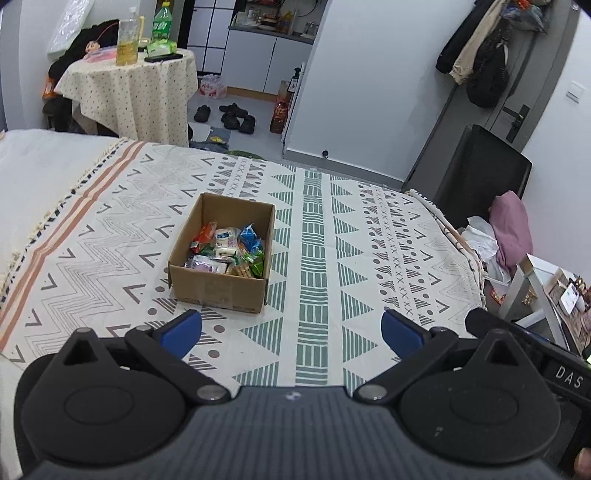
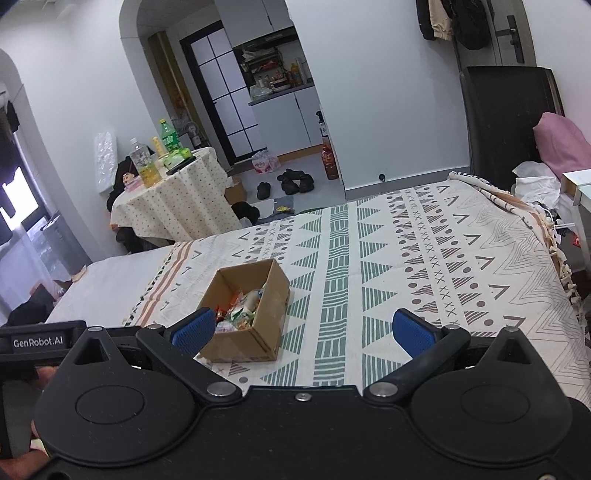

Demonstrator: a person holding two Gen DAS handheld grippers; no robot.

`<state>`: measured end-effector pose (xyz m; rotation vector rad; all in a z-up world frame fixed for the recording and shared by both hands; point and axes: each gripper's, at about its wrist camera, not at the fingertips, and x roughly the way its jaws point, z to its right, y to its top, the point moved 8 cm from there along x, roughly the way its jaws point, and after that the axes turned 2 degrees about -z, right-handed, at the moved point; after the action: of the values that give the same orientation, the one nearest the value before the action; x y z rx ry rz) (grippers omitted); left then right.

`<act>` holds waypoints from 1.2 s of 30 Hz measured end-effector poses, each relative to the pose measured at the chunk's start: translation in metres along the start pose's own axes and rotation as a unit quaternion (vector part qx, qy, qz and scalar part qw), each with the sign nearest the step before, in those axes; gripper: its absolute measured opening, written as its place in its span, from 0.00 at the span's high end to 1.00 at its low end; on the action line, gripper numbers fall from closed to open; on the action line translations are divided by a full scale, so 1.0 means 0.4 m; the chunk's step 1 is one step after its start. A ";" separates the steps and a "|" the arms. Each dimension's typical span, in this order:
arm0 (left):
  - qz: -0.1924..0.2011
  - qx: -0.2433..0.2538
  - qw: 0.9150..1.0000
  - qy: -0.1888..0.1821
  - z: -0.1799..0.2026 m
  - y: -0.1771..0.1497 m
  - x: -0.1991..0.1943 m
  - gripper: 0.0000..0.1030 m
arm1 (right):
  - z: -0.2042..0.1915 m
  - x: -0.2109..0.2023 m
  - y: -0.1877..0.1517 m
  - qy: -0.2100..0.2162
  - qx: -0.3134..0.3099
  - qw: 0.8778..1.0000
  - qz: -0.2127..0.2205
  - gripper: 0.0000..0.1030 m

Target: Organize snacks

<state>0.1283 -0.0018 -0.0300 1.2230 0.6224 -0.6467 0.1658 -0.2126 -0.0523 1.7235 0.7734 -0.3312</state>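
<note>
Snacks, a heap of small packets in orange, white, blue and green wrappers, lie inside an open brown cardboard box. The box stands on a cream bedspread with green triangle and grey zigzag patterns, left of its green middle stripe.

Far left in the room there is a small round table with a dotted cream cloth. On it stand a clear plastic bottle with yellow liquid and a green plastic bottle. On the floor beyond the bed lie black slippers.

The left gripper, black with blue pads, hangs above the bedspread on the near side of the box. Its jaws are spread wide and nothing is between them.

The right gripper is of the same kind and is also released, its jaws wide apart and empty. In its view the box is just behind the left blue pad, which covers one corner; I cannot tell if they touch.

At the right, past the bed's edge, a pink pillow leans on a black chair back.
</note>
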 end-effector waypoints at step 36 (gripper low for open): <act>-0.006 0.045 0.999 0.019 -0.047 -0.091 -0.017 0.00 | -0.025 -0.055 -0.104 -0.012 -0.037 0.999 -0.021 0.00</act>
<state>0.0952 0.0094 -0.0527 1.3183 0.6383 -0.6680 0.1209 -0.2052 -0.0678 1.6323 0.7957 -0.3479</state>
